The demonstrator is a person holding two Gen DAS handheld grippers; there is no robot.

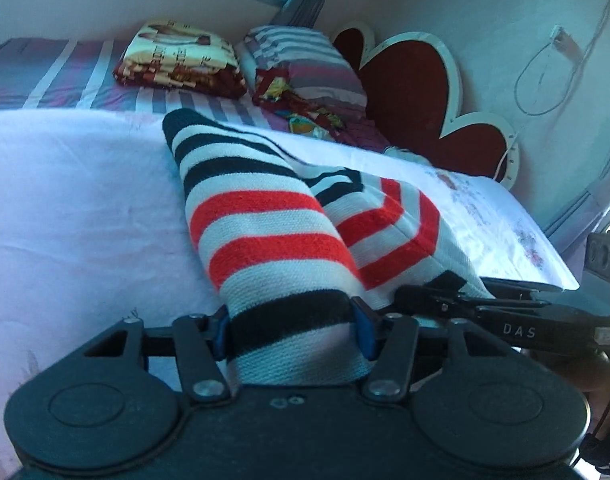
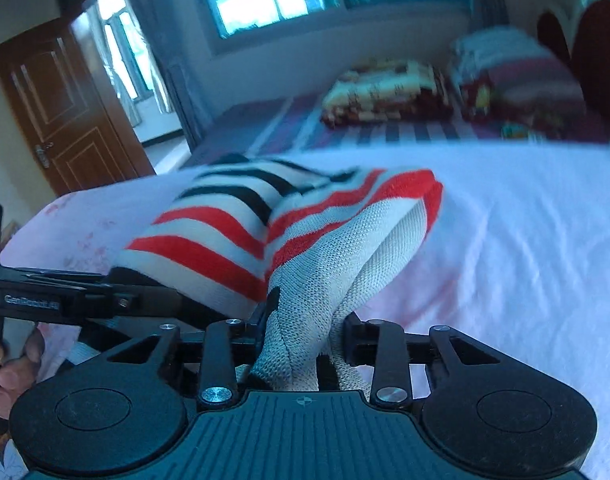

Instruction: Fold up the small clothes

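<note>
Left wrist view: sweater (image 1: 265, 224), knit with black, white and red stripes, lay on the bed (image 1: 77, 200) over a pale floral sheet, its near end drawn up into the left gripper (image 1: 291, 330). Blue-padded fingers (image 1: 221, 334) pressed on a wide black-and-white band of the fabric from both sides, so that gripper was closed on the sweater. Right gripper (image 1: 429, 294) reached in from the right, its tip against a black edge of the same garment, close beside the left one. Folded blanket (image 1: 181, 60) and pillow (image 1: 305, 60) sat well apart at the head of the bed.

Right wrist view: right gripper (image 2: 301, 336) held a bunched, twisted wad of the pale knit between its fingers (image 2: 355, 340); the grip was closed on the sweater, though the cloth looked gathered rather than flat. Left gripper (image 2: 117, 292) came in from the left with a hand (image 2: 9, 364) behind it. Picture was smeared.

Risks, as judgement: the right-hand hold was on a rope of fabric, so one layer could slip free and the fold would land crooked. Both grips sat close together, leaving the far part unsupported; it could drag on the sheet and rumple. The sheet itself might be caught and pulled up.
</note>
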